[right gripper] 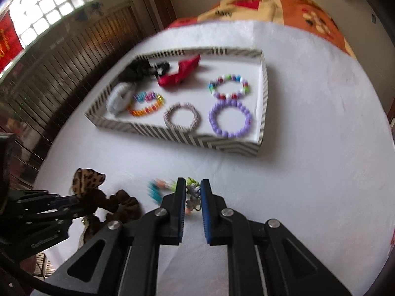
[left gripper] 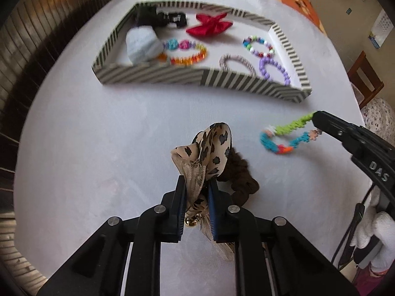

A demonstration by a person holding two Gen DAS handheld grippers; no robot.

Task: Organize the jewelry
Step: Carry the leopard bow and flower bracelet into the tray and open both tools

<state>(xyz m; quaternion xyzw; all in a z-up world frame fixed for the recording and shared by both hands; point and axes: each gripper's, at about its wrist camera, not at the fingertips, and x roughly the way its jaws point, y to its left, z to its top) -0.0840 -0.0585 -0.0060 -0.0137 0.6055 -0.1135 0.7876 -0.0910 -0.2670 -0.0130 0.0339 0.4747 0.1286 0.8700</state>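
The left hand-held gripper (left gripper: 196, 185) is clamped on a leopard-print hair bow (left gripper: 209, 150), whose gauzy ribbon is pinched between the two blue-padded fingers while its looped top stands up above them; a small gold bell hangs low between the fingers. Just behind and to the right of the bow, a dark brown scrunchie (left gripper: 243, 176) lies on the white desk (left gripper: 111, 135). The right hand-held gripper (right gripper: 193, 185) is closed on a multicoloured beaded bracelet (left gripper: 284, 139), with green, teal, orange and white sections; in the left wrist view its tip holds the green end and the rest of the loop trails toward the desk, though whether the low part touches the cloth I cannot tell. A white-gloved hand (left gripper: 377, 227) holds that gripper at the right edge. Further back on the desk sits a shallow striped tray (right gripper: 172, 137) with a white floor. Inside it are a red bow (right gripper: 179, 72), a black hair clip (right gripper: 148, 67), a pale blue scrunchie (right gripper: 118, 98) near the left wall, a rainbow bracelet (right gripper: 148, 103) just beside it, a pinkish thin-beaded bracelet (right gripper: 181, 117), a purple bead bracelet (right gripper: 230, 118) near the front right corner, and a mixed-colour bead bracelet (right gripper: 228, 86) behind that. A patterned blanket (right gripper: 271, 5) lies beyond the desk.
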